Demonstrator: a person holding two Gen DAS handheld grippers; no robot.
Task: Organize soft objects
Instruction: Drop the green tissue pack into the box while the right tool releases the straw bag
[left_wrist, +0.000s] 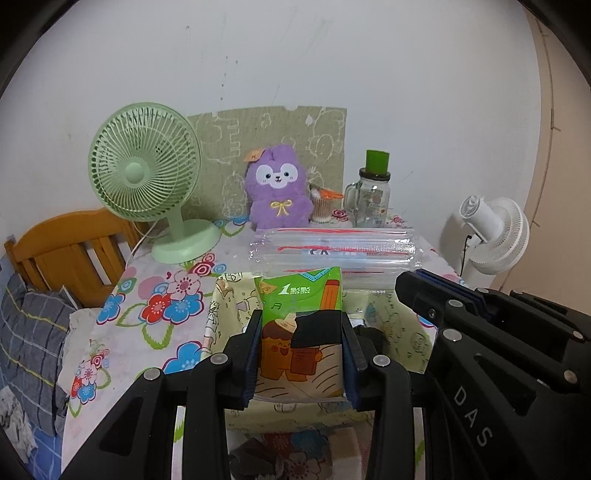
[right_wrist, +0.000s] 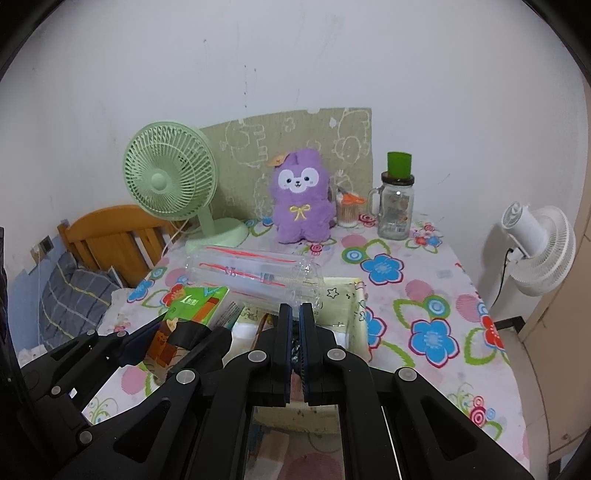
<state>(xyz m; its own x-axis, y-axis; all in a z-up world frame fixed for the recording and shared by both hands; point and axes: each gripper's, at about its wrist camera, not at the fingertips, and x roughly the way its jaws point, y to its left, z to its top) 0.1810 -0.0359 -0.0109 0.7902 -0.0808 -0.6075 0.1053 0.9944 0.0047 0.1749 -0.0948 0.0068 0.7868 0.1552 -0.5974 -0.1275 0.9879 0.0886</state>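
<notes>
The left tongs (left_wrist: 301, 354) grip a green tissue pack (left_wrist: 301, 332) by its two long sides, holding it just above the open fabric storage box (left_wrist: 391, 325) at the near edge of the tabletop (left_wrist: 147, 295). The pack's long axis runs away from the camera, its green printed end pointing toward the wall and tilted slightly up. The right tongs (right_wrist: 295, 332) are pinched almost together over the same box; something dark and crinkled shows in the narrow gap, though what it is cannot be told.

The pack is soft, so squeezing could let it bulge and slide forward out of the grip. The two tools sit close together and could knock one another over the box.

Just beyond, a clear inflated air-column cushion (left_wrist: 332, 247) lies across the tabletop touching the box's far rim; a forward push with the pack would probably shove it. Farther back stand a purple plush toy (left_wrist: 277, 192), a green desk fan (left_wrist: 147, 177) and a glass mug jar (left_wrist: 371, 199).
</notes>
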